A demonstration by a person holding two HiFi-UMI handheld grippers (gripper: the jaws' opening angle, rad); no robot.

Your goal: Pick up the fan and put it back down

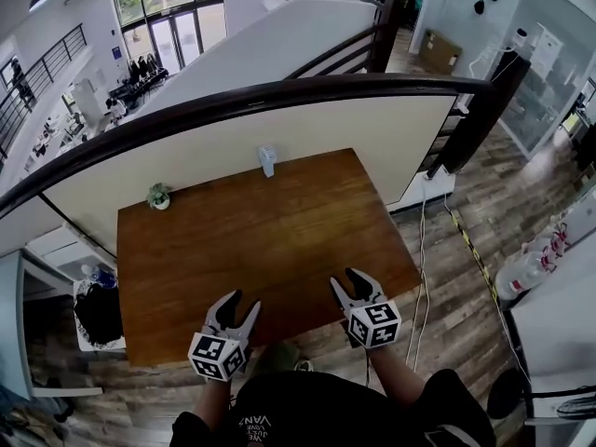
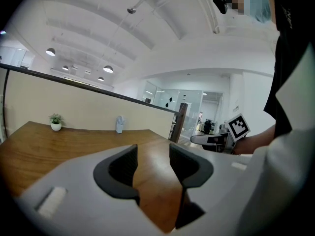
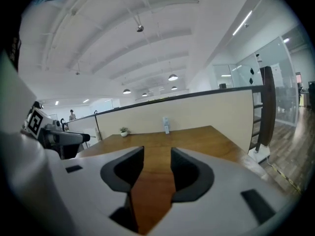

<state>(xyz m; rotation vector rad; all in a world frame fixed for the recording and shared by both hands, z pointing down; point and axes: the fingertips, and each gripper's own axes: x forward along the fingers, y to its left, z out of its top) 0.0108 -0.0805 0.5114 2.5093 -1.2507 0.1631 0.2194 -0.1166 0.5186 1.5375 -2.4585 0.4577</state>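
Note:
The fan (image 1: pixel 267 159), small and pale, stands upright at the far edge of the brown table (image 1: pixel 279 240). It shows far off in the left gripper view (image 2: pixel 119 124) and the right gripper view (image 3: pixel 166 125). My left gripper (image 1: pixel 240 304) hovers over the table's near edge, jaws apart with nothing between them (image 2: pixel 153 154). To its right, my right gripper (image 1: pixel 346 280) is also over the near edge, jaws apart and empty (image 3: pixel 157 156). Both point toward the far side, a long way from the fan.
A small potted plant (image 1: pixel 159 196) sits at the table's far left corner. A curved black railing (image 1: pixel 279 96) on a cream wall runs behind the table. White cables (image 1: pixel 424 250) hang to the floor at the right. A dark bag (image 1: pixel 98 313) sits at the left.

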